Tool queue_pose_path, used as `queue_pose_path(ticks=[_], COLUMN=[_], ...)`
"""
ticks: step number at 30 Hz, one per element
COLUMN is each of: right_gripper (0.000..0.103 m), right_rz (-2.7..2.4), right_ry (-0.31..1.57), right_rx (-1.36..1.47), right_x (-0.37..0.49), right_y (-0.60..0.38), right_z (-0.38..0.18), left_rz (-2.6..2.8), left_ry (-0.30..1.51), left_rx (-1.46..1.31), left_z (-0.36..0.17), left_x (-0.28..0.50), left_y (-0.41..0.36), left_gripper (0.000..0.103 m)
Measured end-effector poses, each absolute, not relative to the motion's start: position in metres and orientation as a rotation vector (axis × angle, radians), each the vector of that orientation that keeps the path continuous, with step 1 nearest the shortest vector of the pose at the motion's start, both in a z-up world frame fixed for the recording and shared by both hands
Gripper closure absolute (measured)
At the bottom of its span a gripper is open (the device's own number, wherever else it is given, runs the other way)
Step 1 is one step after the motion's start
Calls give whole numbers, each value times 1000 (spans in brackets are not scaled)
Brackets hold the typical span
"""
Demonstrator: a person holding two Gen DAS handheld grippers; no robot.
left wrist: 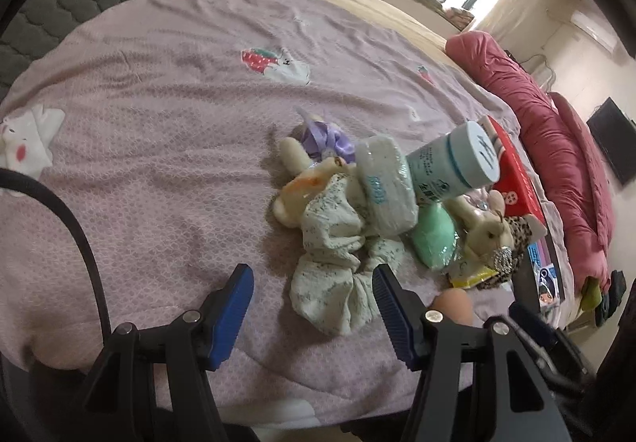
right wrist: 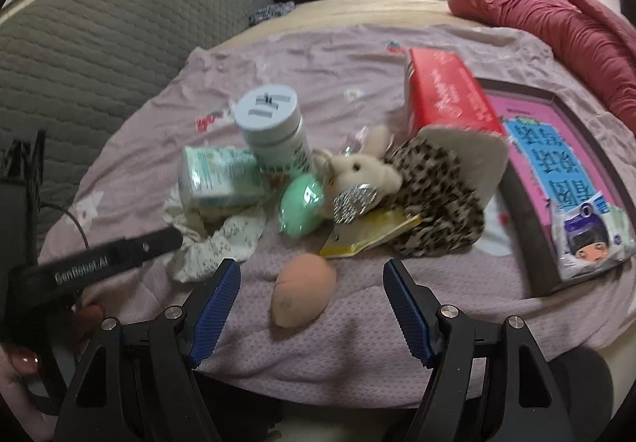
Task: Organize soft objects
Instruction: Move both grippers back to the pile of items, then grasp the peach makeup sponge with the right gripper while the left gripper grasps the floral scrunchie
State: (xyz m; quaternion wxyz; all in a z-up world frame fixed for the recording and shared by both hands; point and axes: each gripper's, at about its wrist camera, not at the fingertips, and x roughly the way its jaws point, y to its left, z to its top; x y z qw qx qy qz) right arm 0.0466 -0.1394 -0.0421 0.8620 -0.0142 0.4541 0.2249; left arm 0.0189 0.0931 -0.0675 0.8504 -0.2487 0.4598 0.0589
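A pile of objects lies on the pink bedspread. A pale floral scrunchie lies nearest my left gripper, which is open with the scrunchie's near end between its blue pads. Behind it are a cream plush doll, a wrapped tissue pack, a mint sponge and a small plush bunny. My right gripper is open around a peach makeup sponge without touching it. The bunny, a leopard slipper and the mint sponge lie beyond.
A white-lidded bottle, a red box and a pink framed puzzle box sit in the pile. A yellow packet lies by the slipper. A rolled red quilt runs along the bed's right; a grey headboard is at left.
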Motion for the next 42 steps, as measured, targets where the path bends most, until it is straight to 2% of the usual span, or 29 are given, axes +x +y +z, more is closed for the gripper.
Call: queue_pose_path(ticks=[10, 14, 16, 17, 19, 22, 32, 42], right_gripper=[28, 29, 42, 43, 55, 60, 61, 61], right_rz=[466, 465, 474, 475, 478, 489, 518, 568], right_ry=[1027, 1046, 1053, 1054, 1053, 1060, 1023, 960], right_rx=[-40, -63, -64, -71, -77, -68, -63, -54], right_x=[57, 59, 60, 61, 62, 64, 62, 52], right_y=[-126, -122, -121, -119, -119, -120, -127, -134], right_z=[-74, -83, -86, -88, -89, -91, -81, -62], left_rz=[71, 59, 62, 61, 62, 59, 52, 18], left_ry=[978, 973, 972, 970, 969, 973, 977, 939], left_rx=[-511, -538, -539, -544, -549, -545, -559, -528], left_z=[-80, -82, -84, -84, -86, -89, -96, -78], left_x=[31, 35, 38, 39, 41, 43, 43, 28], left_y=[80, 81, 82, 82, 82, 82, 89, 80], left_gripper=[41, 45, 49, 50, 53, 56, 88, 92])
